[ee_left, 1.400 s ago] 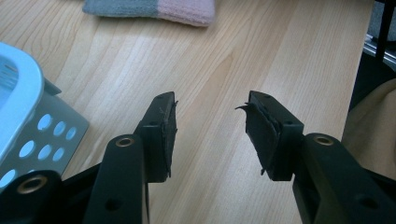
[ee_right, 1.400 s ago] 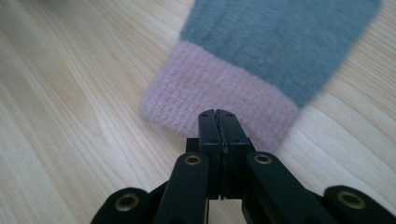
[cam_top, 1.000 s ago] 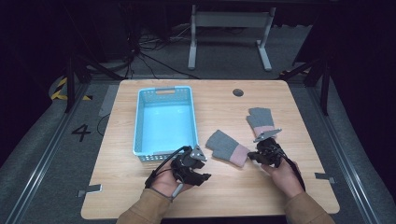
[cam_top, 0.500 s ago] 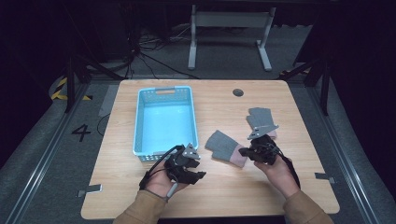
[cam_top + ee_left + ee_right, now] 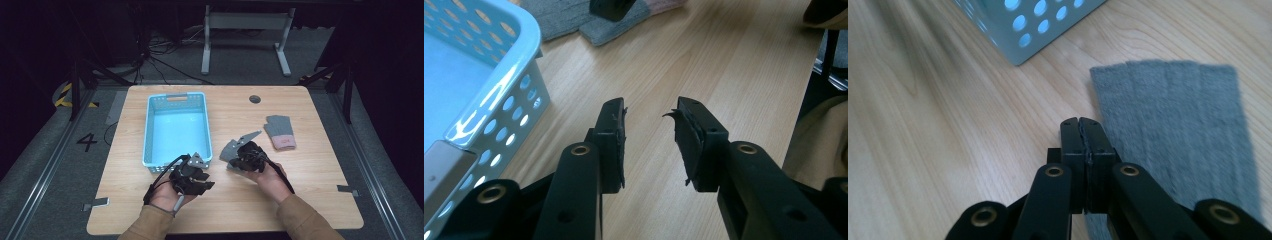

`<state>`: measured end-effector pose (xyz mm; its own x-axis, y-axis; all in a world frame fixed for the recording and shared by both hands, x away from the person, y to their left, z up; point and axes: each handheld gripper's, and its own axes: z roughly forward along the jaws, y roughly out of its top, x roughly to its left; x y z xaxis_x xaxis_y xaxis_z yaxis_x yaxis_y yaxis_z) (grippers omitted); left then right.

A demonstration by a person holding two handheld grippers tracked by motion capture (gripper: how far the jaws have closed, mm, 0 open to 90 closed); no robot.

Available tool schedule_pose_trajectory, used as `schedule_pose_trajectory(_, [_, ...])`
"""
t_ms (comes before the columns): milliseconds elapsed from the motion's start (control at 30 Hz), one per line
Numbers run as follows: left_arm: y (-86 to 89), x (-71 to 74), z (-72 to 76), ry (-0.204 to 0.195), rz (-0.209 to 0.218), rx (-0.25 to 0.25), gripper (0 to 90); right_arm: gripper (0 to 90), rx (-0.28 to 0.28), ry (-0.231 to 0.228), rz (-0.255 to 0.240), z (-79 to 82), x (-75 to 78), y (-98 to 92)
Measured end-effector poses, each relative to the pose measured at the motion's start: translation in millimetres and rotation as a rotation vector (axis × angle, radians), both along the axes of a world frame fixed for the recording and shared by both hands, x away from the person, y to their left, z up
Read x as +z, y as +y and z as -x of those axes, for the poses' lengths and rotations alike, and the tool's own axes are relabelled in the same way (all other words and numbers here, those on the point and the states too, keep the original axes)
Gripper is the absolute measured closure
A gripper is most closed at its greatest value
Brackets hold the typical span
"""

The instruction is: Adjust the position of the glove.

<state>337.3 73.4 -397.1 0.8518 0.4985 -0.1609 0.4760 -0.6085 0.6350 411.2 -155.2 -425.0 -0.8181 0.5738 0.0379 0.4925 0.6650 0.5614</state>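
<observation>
Nearest the person, the left gripper (image 5: 206,181) hangs low over the wooden counter (image 5: 320,200), just off the near right corner of the light blue basket (image 5: 150,135). Its jaws have just been closing and stand partly apart, with bare wood and nothing else between the pads (image 5: 616,142), as the left gripper view shows; the basket's perforated wall (image 5: 514,110) runs along that view's left side.

A little farther in and to the right, the right gripper (image 5: 234,156) sits with its jaws pressed flat together, holding nothing visible between them. In the right gripper view its closed tips (image 5: 1083,131) rest at the left edge of a grey glove (image 5: 1173,130) that lies flat on the counter; whether they pinch the cloth I cannot tell. In the high view this glove (image 5: 229,149) shows partly under the gripper, close to the basket's right side.

Farther right and back, well apart from both grippers, a second grey glove with a pink cuff (image 5: 280,132) lies flat on the wood. The basket is empty inside
</observation>
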Motion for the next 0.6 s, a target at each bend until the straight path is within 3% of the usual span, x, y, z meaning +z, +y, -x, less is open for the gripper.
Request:
schedule_pose_trajectory(233, [0.9, 0.8, 0.3, -0.003, 0.001, 0.003, 65.3, 90.0, 0.004, 0.031, 0.054, -9.0, -13.2, 9.6])
schedule_pose_trajectory(600, [0.5, 1.3, -0.3, -0.003, 0.002, 0.002, 63.8, 90.0, 0.014, 0.055, 0.056, 2.7, -13.3, -1.7])
